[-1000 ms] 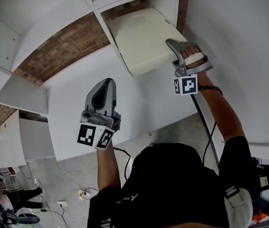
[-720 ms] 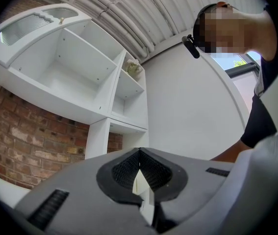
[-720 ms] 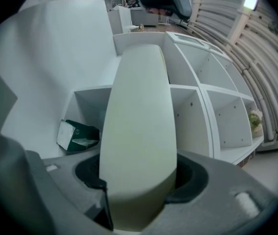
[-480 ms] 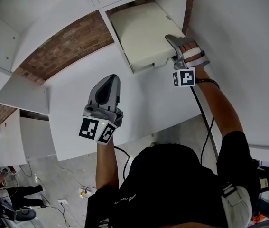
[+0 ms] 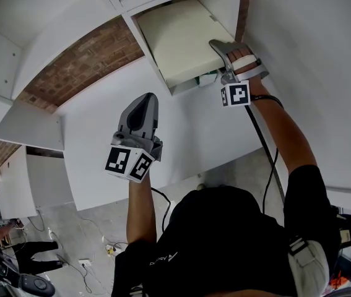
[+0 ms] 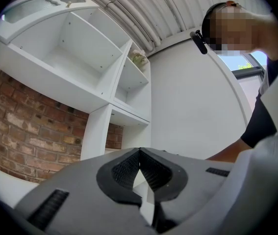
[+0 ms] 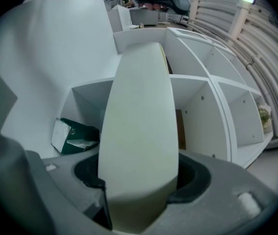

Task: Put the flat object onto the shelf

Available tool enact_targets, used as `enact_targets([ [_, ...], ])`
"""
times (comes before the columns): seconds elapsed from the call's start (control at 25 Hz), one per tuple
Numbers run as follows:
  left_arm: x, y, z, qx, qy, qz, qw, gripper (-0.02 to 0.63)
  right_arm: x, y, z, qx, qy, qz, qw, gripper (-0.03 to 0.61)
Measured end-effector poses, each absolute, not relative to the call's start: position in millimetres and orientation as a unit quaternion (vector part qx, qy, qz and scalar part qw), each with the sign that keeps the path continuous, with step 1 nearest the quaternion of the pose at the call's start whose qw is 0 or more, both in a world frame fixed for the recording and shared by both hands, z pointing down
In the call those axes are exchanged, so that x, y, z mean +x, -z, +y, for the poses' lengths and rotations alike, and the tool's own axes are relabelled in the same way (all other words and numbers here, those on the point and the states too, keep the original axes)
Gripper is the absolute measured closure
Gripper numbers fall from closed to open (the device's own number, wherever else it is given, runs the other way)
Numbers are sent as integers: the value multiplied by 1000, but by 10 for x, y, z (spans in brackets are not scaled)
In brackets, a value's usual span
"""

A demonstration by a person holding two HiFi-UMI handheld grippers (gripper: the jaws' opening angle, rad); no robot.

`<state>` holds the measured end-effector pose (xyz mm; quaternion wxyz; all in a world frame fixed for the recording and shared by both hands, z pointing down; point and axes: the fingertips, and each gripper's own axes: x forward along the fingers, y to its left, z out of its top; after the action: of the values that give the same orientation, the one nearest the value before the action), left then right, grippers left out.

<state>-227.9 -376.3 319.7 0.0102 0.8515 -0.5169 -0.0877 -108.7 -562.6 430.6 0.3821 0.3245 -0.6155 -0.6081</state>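
Observation:
The flat object (image 5: pixel 181 39) is a cream slab lying partly inside a white shelf compartment (image 5: pixel 139 34), its near end sticking out. My right gripper (image 5: pixel 217 46) grips that near end, at its right corner. In the right gripper view the slab (image 7: pixel 139 106) fills the gap between the jaws of the right gripper (image 7: pixel 139 176) and runs forward into the compartment; the jaws are opening while the pads still touch it. My left gripper (image 5: pixel 148 99) hangs in front of the white panel below the shelf, shut with nothing in it; its tips meet on the left gripper (image 6: pixel 139 152).
A green and white box (image 7: pixel 74 135) lies in the compartment under the slab, a sliver of the box (image 5: pixel 207 78) showing in the head view. A brick wall (image 5: pixel 88 60) sits behind the open shelf bays. More white compartments (image 7: pixel 227 116) lie to the right. A white wall (image 5: pixel 311 54) flanks the right arm.
The right gripper has pushed the slab deeper into the compartment, up and to the left in the head view. The left gripper has risen slightly.

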Motion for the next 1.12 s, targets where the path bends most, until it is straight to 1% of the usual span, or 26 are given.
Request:
enact_targets([
  [0.08, -2259, -3214, -3778, 852, 88, -517, 13, 615, -1090, -4322, -5630, 320, 605, -620, 383, 271],
  [0.16, -2238, -3231, -3786, 852, 88, -516, 16, 615, -1089, -4341, -5629, 314, 601, -624, 388, 247],
  [0.4, -2152, -3265, -3780, 852, 89, -516, 21, 615, -1103, -4365, -5629, 294, 598, -629, 400, 233],
  [0.64, -2086, -3243, -3739, 852, 92, -516, 19, 615, -1036, -4371, -5442, 279, 586, -651, 393, 209],
  [0.92, -2013, -3217, -3633, 852, 96, -515, 19, 615, -900, -4248, -5100, 287, 585, -663, 369, 207],
  [1.12, -1909, -3173, -3528, 855, 100, -509, 15, 615, -829, -3999, -4672, 299, 556, -707, 318, 209],
])
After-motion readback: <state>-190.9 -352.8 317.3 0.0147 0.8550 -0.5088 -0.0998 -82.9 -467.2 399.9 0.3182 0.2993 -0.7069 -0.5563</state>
